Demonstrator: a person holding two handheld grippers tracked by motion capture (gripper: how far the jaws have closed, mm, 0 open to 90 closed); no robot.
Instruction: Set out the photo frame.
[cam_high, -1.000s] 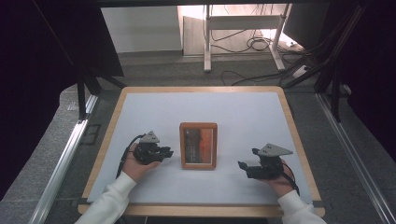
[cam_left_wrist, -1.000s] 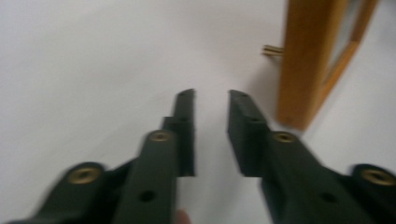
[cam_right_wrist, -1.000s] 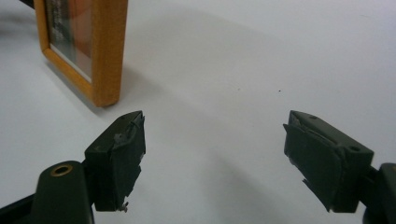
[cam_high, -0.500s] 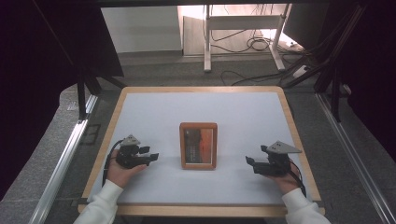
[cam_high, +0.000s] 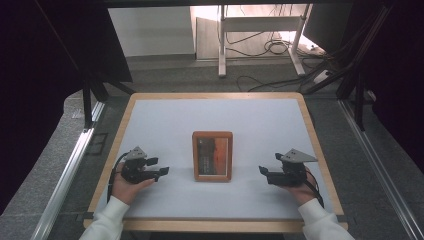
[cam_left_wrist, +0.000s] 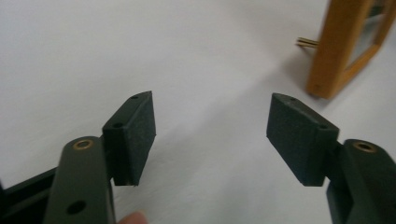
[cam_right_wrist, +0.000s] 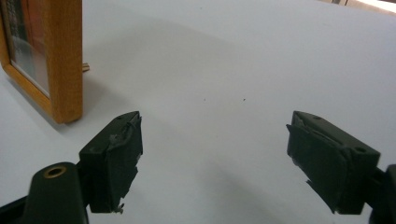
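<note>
The left gripper (cam_high: 161, 171) sat low over the white table (cam_high: 260, 125), left of the picture frame (cam_high: 212, 155) and clearly apart from it. Its jaws had just been opening and stood wide, with nothing between them but bare tabletop; in the left gripper view the left gripper (cam_left_wrist: 211, 128) aimed toward the picture frame (cam_left_wrist: 332, 51), whose wooden edge stood beyond its right-hand jaw, ahead and off to that side, not touching it. A fingertip (cam_left_wrist: 135, 218) showed at the bottom edge of that view.

The right gripper (cam_high: 262, 170) was on the other side of the picture frame, near it but also apart, its jaws pointing toward the frame's right edge. In the right gripper view the right gripper (cam_right_wrist: 214, 140) was spread wide and empty, with the picture frame (cam_right_wrist: 63, 60) beyond its left-hand jaw, standing propped on the table.

The picture frame stood between the two grippers, near the middle of the table, held by neither.
</note>
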